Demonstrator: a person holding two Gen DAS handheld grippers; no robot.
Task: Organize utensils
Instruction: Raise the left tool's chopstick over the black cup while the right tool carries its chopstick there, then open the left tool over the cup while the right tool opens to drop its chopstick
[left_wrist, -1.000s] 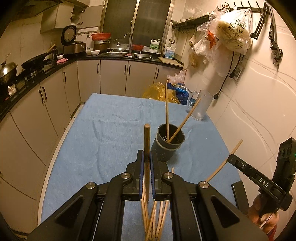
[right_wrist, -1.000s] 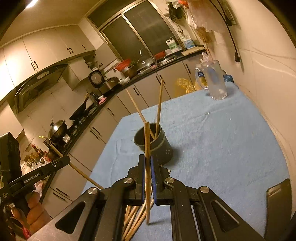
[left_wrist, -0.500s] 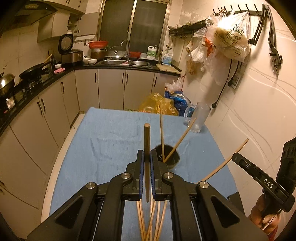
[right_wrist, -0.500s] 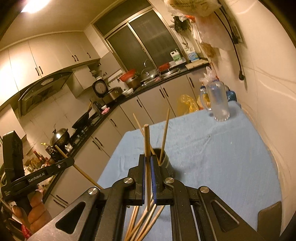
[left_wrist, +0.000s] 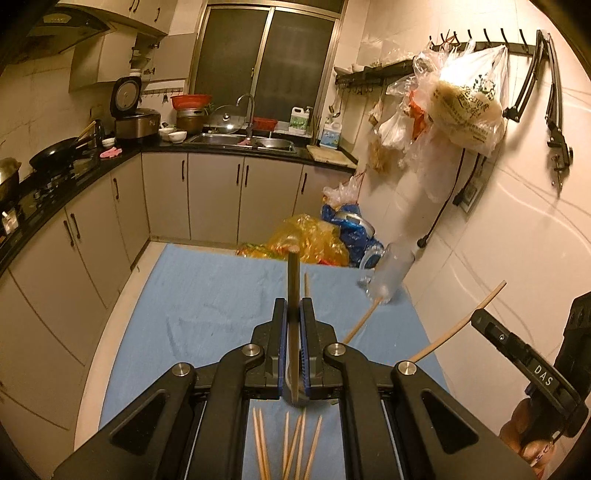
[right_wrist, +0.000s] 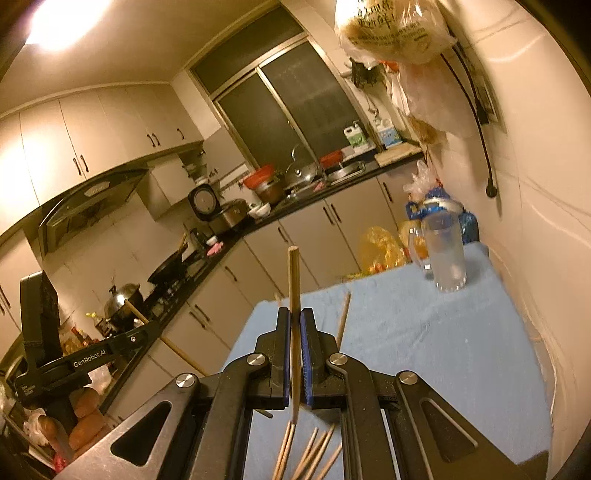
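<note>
Both tongs are clenched: left tongs (left_wrist: 294, 343) and right tongs (right_wrist: 294, 350) each pinch an upright chopstick (left_wrist: 293, 295). Loose chopsticks (right_wrist: 314, 450) lie beneath on the blue-clothed surface (right_wrist: 424, 343). Only the right view shows the clear pitcher (right_wrist: 445, 258) sharply.

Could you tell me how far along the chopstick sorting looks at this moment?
Done: two chopsticks poke up past the left gripper, probably in a holder hidden behind it. In hand: each gripper, left and right, grips one chopstick. Left: several loose chopsticks on the blue cloth.
</note>
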